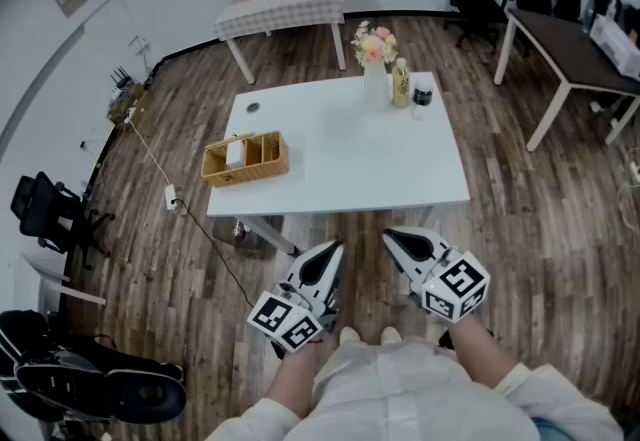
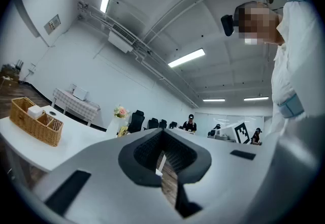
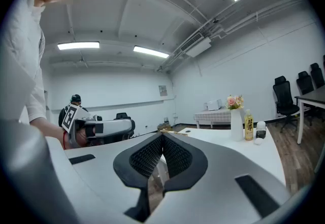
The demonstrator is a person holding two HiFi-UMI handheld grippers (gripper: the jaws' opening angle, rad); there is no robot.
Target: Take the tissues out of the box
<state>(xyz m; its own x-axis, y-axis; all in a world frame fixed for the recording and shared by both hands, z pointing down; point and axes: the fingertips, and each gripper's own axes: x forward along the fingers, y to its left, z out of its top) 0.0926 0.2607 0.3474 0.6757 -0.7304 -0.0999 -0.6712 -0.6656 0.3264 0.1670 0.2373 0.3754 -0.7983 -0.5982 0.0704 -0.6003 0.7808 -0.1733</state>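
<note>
- Wicker box: stands on the left part of the white table, left of centre in the head view. Its top is open, so the compartments can be entered from above.
- Tissues: the white block in one compartment of the wicker box appears to be the pack. It sits inside the box, untouched and well apart from both claws.
- Left claw: the jaws are closed together with nothing between them. It is held roughly level, close to the person's body in the lower centre, short of the table edge. This reads as a ready posture ahead of the reach.
- Vase of flowers and bottle: grouped at the table's far edge, well apart from the box, so the likely approach path stays unobstructed.
- Right claw: the jaws are pressed together and empty. It is held level just beside the left claw and points toward the table.
</note>
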